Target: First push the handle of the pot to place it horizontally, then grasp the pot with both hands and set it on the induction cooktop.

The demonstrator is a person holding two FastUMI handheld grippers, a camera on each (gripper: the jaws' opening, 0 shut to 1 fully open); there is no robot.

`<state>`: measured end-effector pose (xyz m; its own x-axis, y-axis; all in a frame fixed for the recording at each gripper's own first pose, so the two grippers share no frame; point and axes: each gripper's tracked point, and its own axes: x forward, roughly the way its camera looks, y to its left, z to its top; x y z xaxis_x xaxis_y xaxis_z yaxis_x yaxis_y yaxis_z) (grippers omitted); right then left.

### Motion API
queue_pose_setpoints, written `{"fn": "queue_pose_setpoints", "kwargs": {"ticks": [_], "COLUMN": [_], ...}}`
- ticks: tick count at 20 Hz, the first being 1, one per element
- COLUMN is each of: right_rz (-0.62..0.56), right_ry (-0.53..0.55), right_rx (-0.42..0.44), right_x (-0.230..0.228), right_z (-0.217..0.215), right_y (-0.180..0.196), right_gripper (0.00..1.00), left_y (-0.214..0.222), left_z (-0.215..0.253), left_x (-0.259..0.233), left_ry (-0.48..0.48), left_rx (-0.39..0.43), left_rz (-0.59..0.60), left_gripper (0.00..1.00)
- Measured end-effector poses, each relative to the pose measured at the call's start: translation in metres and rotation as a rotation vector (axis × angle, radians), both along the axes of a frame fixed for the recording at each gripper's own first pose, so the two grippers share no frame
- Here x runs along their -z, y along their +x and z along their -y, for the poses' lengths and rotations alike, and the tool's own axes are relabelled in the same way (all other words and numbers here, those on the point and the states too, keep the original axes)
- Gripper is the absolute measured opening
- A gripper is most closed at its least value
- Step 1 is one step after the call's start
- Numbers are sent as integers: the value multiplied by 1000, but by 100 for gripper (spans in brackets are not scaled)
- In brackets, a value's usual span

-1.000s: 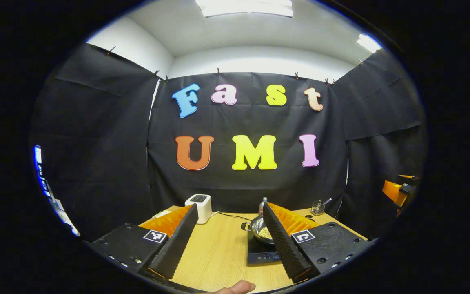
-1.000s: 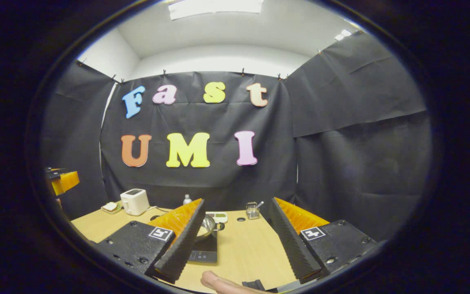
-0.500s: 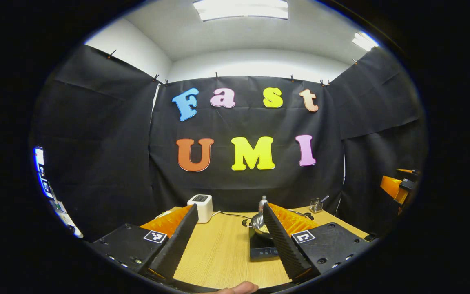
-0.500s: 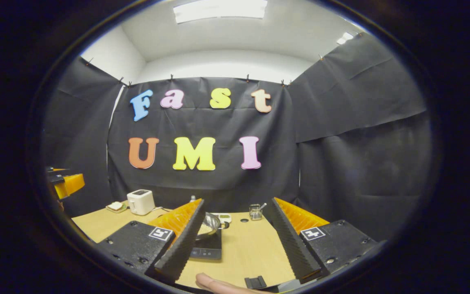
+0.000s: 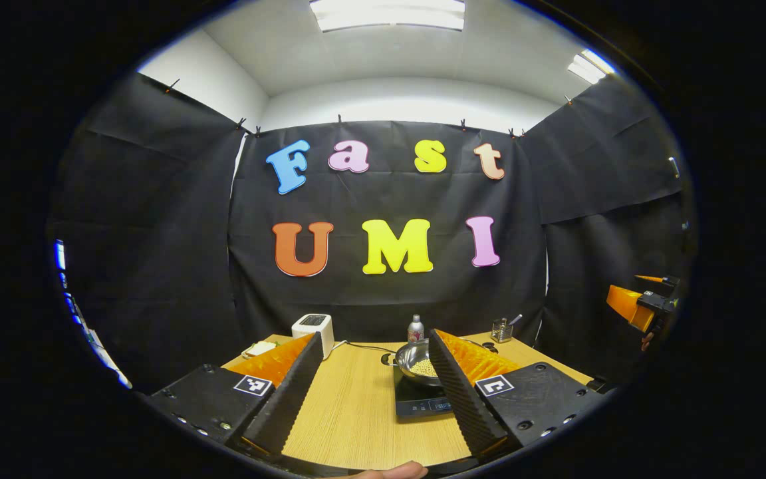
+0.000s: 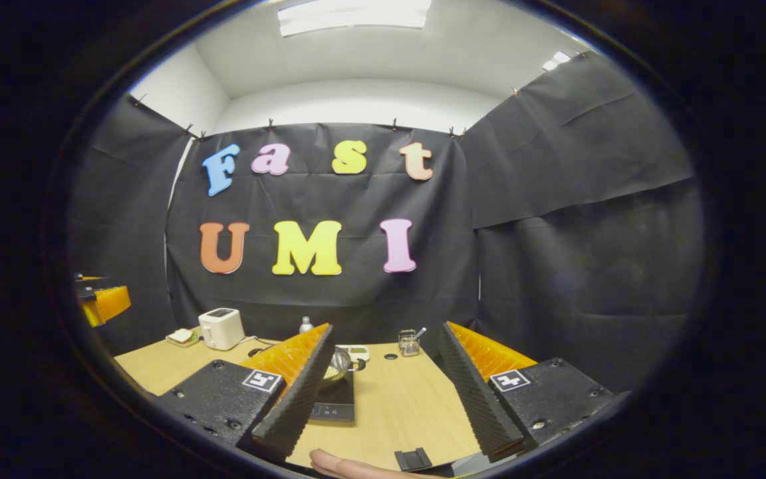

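Observation:
A steel pot (image 5: 418, 359) holding pale grains sits on the black induction cooktop (image 5: 416, 401) on the wooden table (image 5: 356, 416). Its small dark handle (image 5: 388, 360) points left in the left gripper view. My left gripper (image 5: 375, 346) is open, held back from the table, with the pot just beside its right finger. In the right gripper view the pot (image 6: 339, 364) and cooktop (image 6: 336, 403) are partly hidden behind the left finger of my right gripper (image 6: 388, 336), which is open and holds nothing. Each view catches the other gripper far off: the right one (image 5: 636, 306) and the left one (image 6: 100, 301).
At the back of the table stand a white toaster (image 5: 313, 328) (image 6: 220, 328), a small bottle (image 5: 415, 328) (image 6: 305, 324) and a wire holder with a utensil (image 5: 503, 329) (image 6: 409, 342). A plate of food (image 6: 182, 336) lies by the toaster. A thumb (image 6: 336, 463) shows at the bottom.
Both grippers have drawn back and shifted a little, so the pot and cooktop sit further left in the left gripper view. The pot has stayed on the cooktop. Both grippers stayed open.

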<state>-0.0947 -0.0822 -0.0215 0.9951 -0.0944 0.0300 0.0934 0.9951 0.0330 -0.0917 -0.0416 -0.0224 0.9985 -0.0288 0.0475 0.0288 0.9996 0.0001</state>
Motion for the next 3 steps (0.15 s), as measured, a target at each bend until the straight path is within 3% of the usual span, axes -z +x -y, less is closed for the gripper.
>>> {"fn": "queue_pose_setpoints", "kwargs": {"ticks": [3], "right_rz": [8], "right_ry": [-4], "right_rx": [8], "right_x": [-1], "right_z": [3], "right_y": [0], "right_gripper": [98], "left_y": [-1], "left_z": [-8], "left_x": [-5], "left_ry": [1], "left_rx": [-34], "left_rz": [26], "left_gripper": [95]}}
